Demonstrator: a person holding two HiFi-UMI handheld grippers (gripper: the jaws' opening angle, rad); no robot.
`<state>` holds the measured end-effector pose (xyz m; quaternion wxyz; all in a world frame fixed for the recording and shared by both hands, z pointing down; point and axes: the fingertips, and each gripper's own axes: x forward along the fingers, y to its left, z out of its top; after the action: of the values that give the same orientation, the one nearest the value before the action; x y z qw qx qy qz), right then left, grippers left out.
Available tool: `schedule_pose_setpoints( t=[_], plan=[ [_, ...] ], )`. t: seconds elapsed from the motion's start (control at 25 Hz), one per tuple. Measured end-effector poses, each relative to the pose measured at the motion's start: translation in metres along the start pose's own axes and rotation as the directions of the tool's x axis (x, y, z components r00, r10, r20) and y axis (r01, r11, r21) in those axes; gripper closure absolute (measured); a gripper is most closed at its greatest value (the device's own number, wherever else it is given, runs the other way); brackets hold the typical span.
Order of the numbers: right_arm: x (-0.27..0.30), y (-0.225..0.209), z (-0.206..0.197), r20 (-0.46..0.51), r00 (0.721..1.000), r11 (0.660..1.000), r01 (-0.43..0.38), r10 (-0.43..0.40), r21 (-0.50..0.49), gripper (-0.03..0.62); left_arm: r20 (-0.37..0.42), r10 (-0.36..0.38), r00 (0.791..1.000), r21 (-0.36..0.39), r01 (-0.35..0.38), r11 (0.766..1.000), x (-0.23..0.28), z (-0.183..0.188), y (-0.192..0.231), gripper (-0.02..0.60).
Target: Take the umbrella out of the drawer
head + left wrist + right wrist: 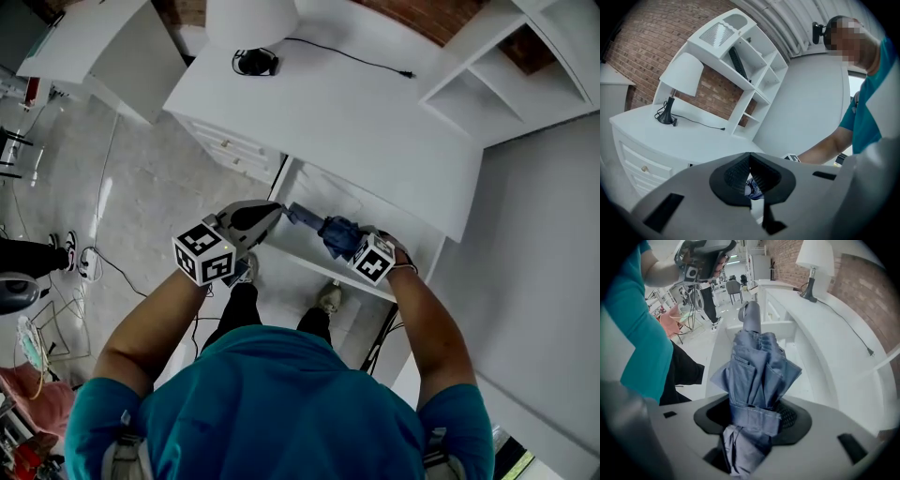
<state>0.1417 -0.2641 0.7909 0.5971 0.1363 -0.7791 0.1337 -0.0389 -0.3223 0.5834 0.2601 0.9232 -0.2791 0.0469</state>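
Observation:
A folded blue-grey umbrella hangs just above the open white drawer under the desk. My right gripper points steeply down and is shut on the umbrella's fabric body near its strap, with the handle end sticking out toward the left gripper. My left gripper hovers close to that handle end, its jaws together with nothing between them. In the left gripper view the pads meet at their tips, and a bit of the umbrella shows behind them.
The white desk carries a lamp with a black base and a cord. A white shelf unit stands on its right end. A drawer column sits left of the open drawer. The person's legs stand below.

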Motion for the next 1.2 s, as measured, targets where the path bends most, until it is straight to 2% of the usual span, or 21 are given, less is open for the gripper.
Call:
schedule_pose_setpoints(
  t=[0.32, 0.6, 0.76, 1.04, 1.2],
  plan=[
    [-0.087, -0.016, 0.011, 0.123, 0.99, 0.995, 0.053, -0.064, 0.09, 0.342, 0.072, -0.01, 0.997, 0.045, 0.007, 0.999, -0.001, 0.057, -0.025, 0.572],
    [-0.162, -0.028, 0.025, 0.269, 0.951, 0.978, 0.103, -0.15, 0.182, 0.342, 0.112, -0.014, 0.994, 0.083, 0.004, 0.997, -0.007, 0.094, -0.048, 0.572],
    [-0.21, -0.043, 0.032, 0.356, 0.908, 0.96, 0.135, -0.219, 0.247, 0.342, 0.141, -0.014, 0.99, 0.116, -0.002, 0.993, -0.006, 0.123, -0.057, 0.572],
    [-0.295, -0.064, 0.025, 0.467, 0.811, 0.911, 0.181, -0.352, 0.372, 0.342, 0.174, -0.056, 0.983, 0.193, 0.021, 0.981, 0.003, 0.174, -0.086, 0.572],
    [-0.333, -0.07, 0.014, 0.509, 0.754, 0.878, 0.184, -0.414, 0.442, 0.341, 0.192, -0.078, 0.978, 0.213, 0.037, 0.976, 0.005, 0.198, -0.1, 0.572]
  ],
)
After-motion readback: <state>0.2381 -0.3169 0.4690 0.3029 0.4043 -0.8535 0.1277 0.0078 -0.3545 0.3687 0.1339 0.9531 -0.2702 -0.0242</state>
